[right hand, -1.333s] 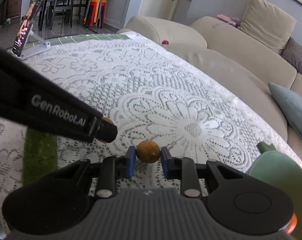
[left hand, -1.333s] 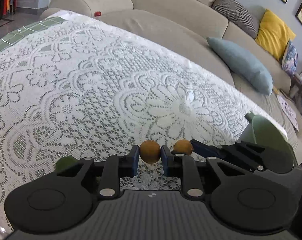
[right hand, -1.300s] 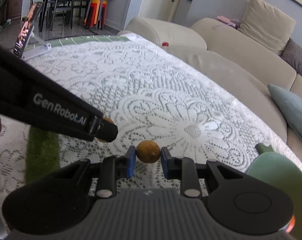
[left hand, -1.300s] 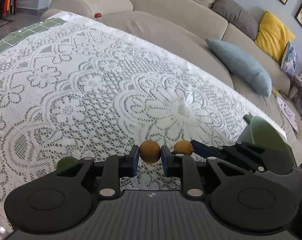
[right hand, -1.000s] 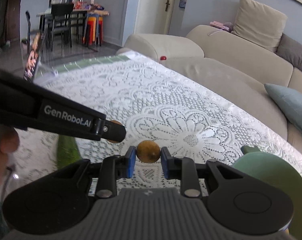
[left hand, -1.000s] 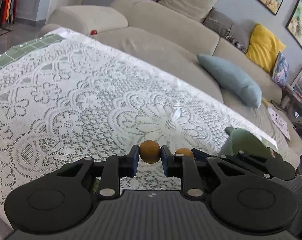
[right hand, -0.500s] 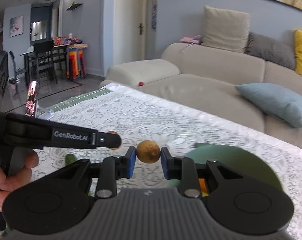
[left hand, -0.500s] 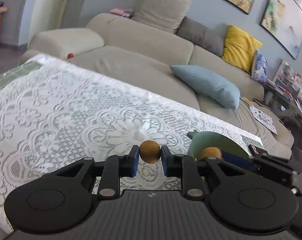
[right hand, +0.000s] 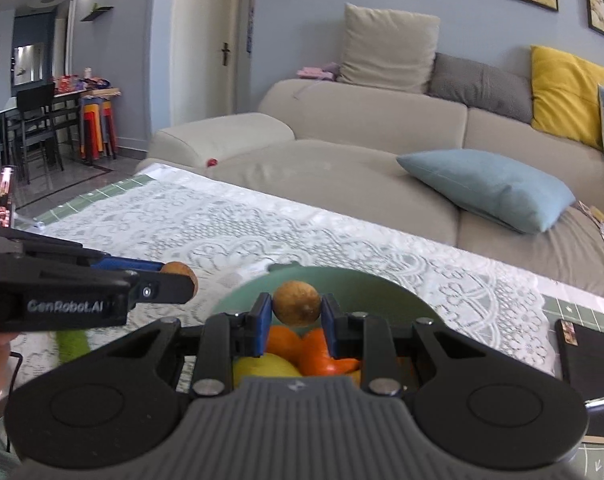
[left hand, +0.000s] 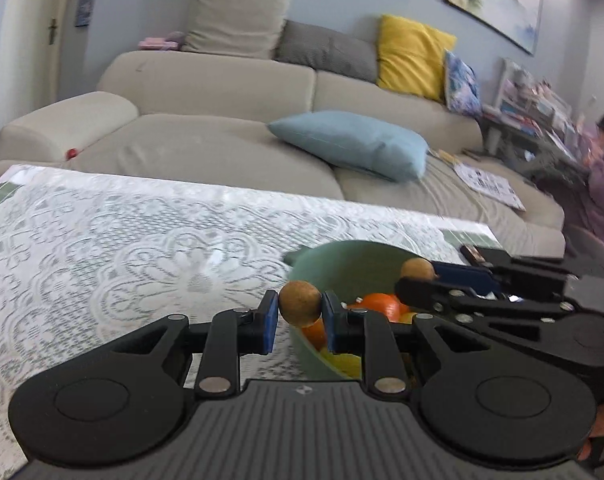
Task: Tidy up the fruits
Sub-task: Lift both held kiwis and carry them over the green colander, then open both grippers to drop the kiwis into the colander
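Observation:
My left gripper (left hand: 299,308) is shut on a small round brown fruit (left hand: 299,303) and holds it at the near left rim of a green bowl (left hand: 342,258). My right gripper (right hand: 296,309) is shut on a second small brown fruit (right hand: 296,303) and holds it over the green bowl (right hand: 374,284). The bowl holds orange fruit (right hand: 302,350) and yellow fruit (right hand: 261,366). The right gripper with its fruit (left hand: 416,269) also shows in the left wrist view above the bowl. The left gripper and its fruit (right hand: 177,270) show at the left of the right wrist view.
The bowl stands on a table with a white lace cloth (left hand: 121,248). A green fruit (right hand: 71,344) lies on the cloth left of the bowl. A black phone (right hand: 590,348) lies at the table's right end. A beige sofa (left hand: 221,136) with cushions runs behind the table.
Both grippers, each still holding its brown fruit, have lifted and swung right toward the green bowl. The right gripper is now over the bowl and the left is at its rim.

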`<state>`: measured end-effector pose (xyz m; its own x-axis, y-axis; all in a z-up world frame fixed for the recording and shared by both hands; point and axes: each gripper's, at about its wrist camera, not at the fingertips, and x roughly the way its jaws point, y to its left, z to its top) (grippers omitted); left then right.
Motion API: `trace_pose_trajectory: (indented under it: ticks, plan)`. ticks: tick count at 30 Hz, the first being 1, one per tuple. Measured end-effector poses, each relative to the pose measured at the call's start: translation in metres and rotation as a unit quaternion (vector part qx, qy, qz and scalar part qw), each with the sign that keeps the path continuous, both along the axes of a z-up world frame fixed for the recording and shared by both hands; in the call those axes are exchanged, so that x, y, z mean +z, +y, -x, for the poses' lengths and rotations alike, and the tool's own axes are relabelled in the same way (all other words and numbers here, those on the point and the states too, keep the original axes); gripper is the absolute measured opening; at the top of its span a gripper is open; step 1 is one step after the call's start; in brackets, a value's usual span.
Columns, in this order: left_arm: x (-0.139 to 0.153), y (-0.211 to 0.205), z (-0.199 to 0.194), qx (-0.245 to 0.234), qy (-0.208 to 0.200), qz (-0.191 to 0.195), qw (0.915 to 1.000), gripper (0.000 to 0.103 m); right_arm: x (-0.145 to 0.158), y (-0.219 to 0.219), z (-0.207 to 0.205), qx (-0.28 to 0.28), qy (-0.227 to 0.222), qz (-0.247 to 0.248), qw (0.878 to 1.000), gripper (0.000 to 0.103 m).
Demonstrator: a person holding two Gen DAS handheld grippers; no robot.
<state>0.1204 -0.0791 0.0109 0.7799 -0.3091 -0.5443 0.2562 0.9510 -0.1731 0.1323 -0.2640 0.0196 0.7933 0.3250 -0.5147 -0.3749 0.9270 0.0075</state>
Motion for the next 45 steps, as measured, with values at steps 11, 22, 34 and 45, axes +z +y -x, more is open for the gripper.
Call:
trace_pose_trajectory:
  ticks: [11, 22, 34, 45]
  plan:
    - [-0.026, -0.029, -0.033, -0.032, 0.062, 0.001, 0.9976, 0.025, -0.027, -0.013, -0.034, -0.005, 0.037, 0.041, 0.998, 0.023]
    - [-0.035, -0.042, -0.044, -0.034, 0.07, -0.018, 0.9968, 0.025, -0.035, -0.014, -0.047, -0.002, 0.037, 0.069, 0.997, 0.023]
    - [-0.037, -0.042, -0.045, -0.029, 0.069, -0.035, 0.9966, 0.026, -0.032, -0.01, -0.043, 0.004, 0.041, 0.084, 0.996, 0.023]
    - [-0.035, -0.04, -0.038, -0.037, 0.068, -0.033, 0.9965, 0.026, -0.04, -0.014, -0.038, 0.007, 0.074, 0.087, 0.993, 0.024]
